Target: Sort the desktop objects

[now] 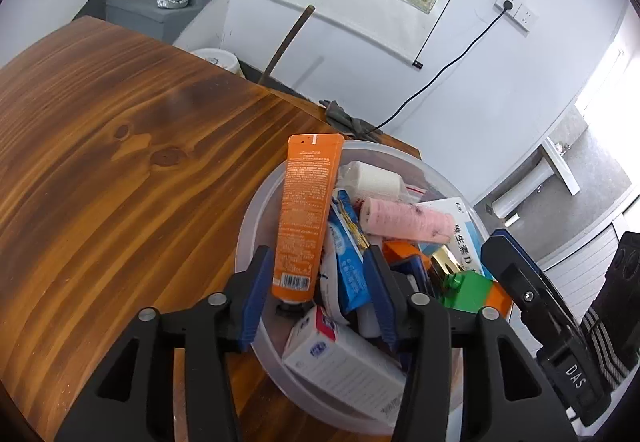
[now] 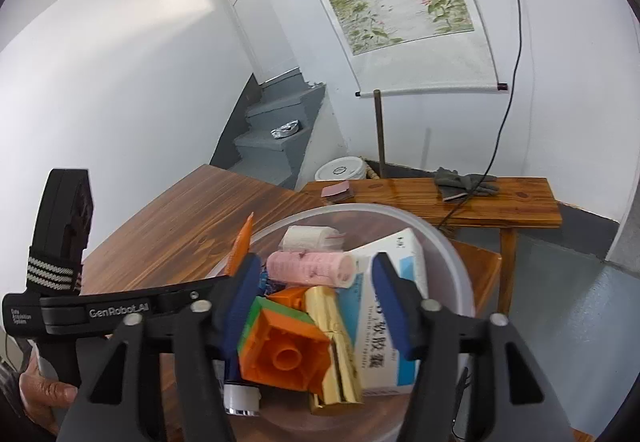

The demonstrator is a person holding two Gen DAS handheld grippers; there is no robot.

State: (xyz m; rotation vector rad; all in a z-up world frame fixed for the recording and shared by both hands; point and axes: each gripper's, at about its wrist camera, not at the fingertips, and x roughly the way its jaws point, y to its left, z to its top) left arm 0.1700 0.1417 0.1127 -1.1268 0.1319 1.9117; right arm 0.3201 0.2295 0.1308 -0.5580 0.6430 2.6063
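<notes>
Wood table (image 1: 120, 161), white wall behind. Left gripper (image 1: 316, 282) jaws apart, one orange tube (image 1: 308, 213) between pads, untouched, leaning on bowl rim. Right gripper (image 2: 316, 306) jaws apart over one orange block (image 2: 284, 354), no contact. One clear bowl (image 2: 460, 266): one pink roll (image 2: 308, 268), one gold box (image 2: 336, 342), one white-blue box (image 2: 396, 306). Bench (image 2: 516, 201) beyond.

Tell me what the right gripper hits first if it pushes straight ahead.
Most likely the orange block: it sits between the open right gripper fingers, in the clear bowl, with the gold box beside it.
</notes>
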